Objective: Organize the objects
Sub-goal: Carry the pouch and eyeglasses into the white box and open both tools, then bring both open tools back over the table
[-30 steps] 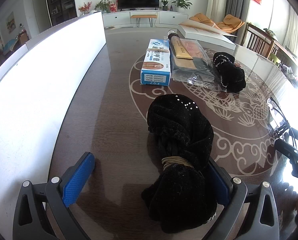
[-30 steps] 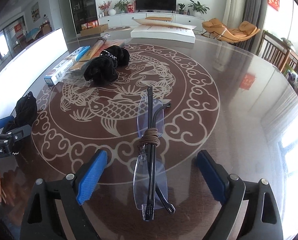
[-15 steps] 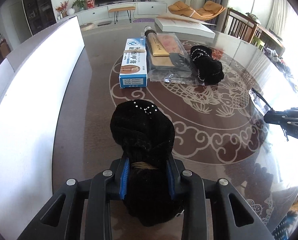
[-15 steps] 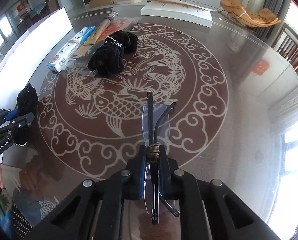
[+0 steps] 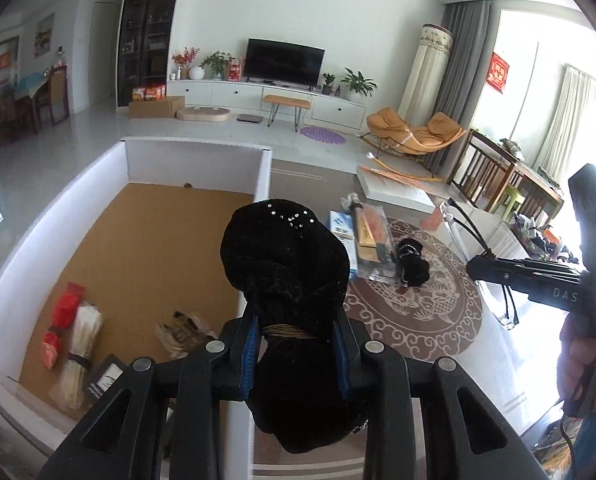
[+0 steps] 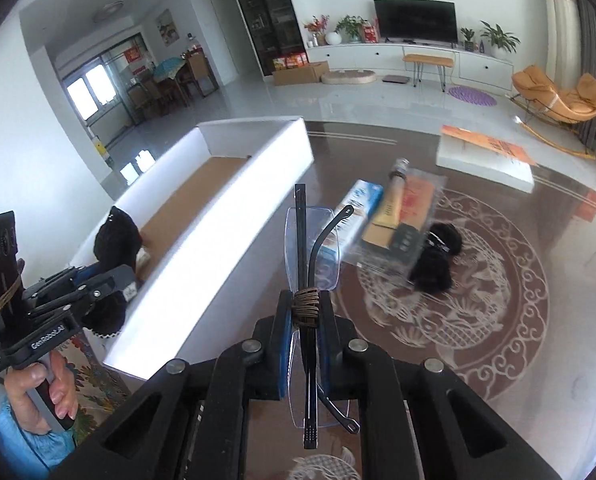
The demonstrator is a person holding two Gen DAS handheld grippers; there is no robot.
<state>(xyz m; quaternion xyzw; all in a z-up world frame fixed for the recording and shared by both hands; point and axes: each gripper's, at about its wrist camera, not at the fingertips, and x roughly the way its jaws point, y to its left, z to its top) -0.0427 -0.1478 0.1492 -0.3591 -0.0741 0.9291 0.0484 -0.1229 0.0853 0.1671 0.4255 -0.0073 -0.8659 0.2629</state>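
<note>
While both held above table (image 6: 537, 208), L tool (image 5: 298, 344) clamped on black bundle (image 5: 286, 256), R tool (image 6: 305, 316) clamped on glasses (image 6: 311, 248).

left gripper (image 5: 296, 350) clamps a black fabric bundle (image 5: 286, 264) above the white box's (image 5: 196, 156) edge.

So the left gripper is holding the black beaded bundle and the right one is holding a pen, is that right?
Not a pen. The right wrist view shows the right gripper shut on folded rimless glasses tied with a band. The left gripper does hold the black beaded bundle.
</note>
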